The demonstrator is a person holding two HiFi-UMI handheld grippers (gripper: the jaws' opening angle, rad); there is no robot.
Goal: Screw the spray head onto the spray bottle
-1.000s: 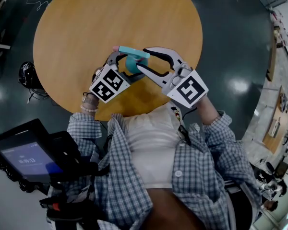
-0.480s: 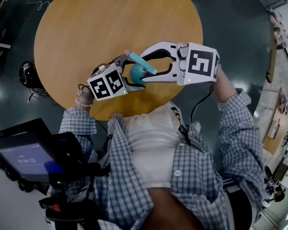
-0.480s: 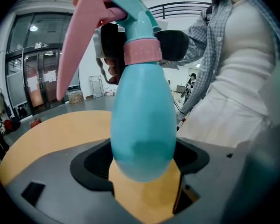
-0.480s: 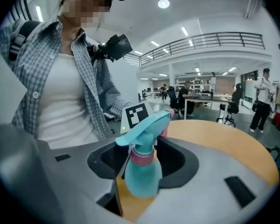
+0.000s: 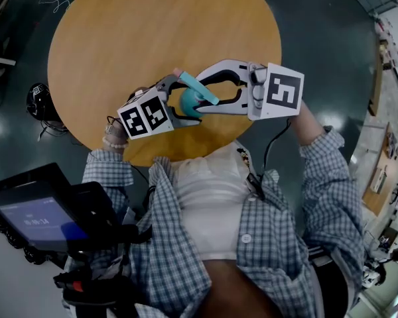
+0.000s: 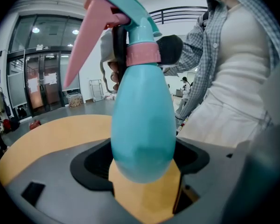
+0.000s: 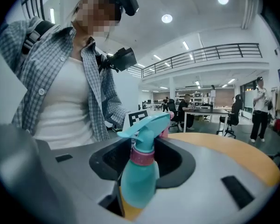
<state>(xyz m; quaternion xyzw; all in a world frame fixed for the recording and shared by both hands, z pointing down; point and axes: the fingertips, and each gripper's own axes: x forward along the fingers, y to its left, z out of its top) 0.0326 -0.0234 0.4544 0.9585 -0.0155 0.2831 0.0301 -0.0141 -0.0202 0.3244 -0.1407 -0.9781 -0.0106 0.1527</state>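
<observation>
A teal spray bottle point(image 5: 188, 103) with a teal spray head point(image 5: 200, 89) and pink collar point(image 6: 142, 54) is held in the air above the near edge of the round wooden table point(image 5: 152, 32). My left gripper point(image 5: 181, 102) is shut on the bottle's round body point(image 6: 142, 125). My right gripper point(image 5: 201, 93) comes in from the right, and its jaws are closing on the collar point(image 7: 142, 157), with its dark pads point(image 6: 170, 48) touching both sides. The pink trigger point(image 6: 84, 45) points away from the person. The head sits upright on the bottle's neck.
A black device with a lit screen point(image 5: 33, 217) sits at the lower left beside the person. A dark round object point(image 5: 36, 101) lies on the floor left of the table. Desks and seated people point(image 7: 210, 111) are far behind.
My right gripper has swung up from the lower right to the right side of the bottle, and the spray head has turned with it. The left gripper shifted slightly left and kept hold of the bottle.
</observation>
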